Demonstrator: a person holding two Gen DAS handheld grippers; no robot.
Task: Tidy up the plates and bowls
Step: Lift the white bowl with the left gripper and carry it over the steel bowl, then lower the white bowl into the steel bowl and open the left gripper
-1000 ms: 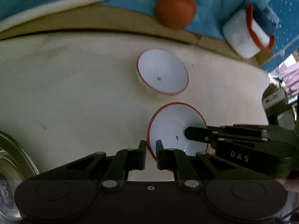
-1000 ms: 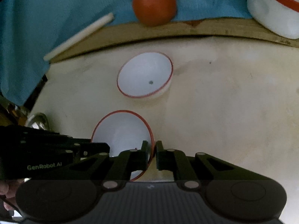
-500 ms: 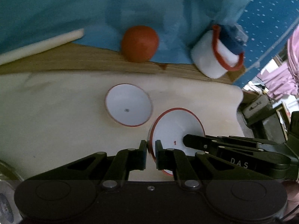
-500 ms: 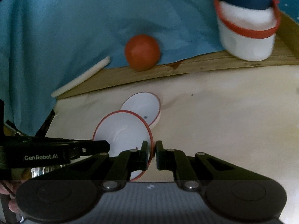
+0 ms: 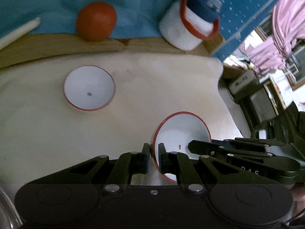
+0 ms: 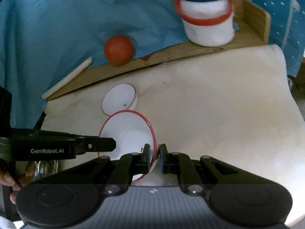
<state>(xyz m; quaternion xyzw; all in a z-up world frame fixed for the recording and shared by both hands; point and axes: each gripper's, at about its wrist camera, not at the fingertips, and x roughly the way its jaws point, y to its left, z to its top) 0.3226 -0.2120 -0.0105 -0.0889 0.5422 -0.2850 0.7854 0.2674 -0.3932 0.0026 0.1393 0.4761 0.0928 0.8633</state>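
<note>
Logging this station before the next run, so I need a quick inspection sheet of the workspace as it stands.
Surface: cream mat over a wooden board.
Job's things: held bowl, red-rimmed; second bowl on the mat.
Clutter: orange ball, white tub with red handle, white stick.
Grippers: left gripper and right gripper each shut on the held bowl's rim, opposite sides.
Cables: nothing seen.
Surroundings: blue cloth behind.

We read "GenRobot.AI" in white letters on the side of the left claw [image 6: 153,155] as seen from the right wrist. From the left wrist, the right claw [image 5: 190,147] bears faint letters, seemingly "DAS", partly dim. Nothing else is legible.
</note>
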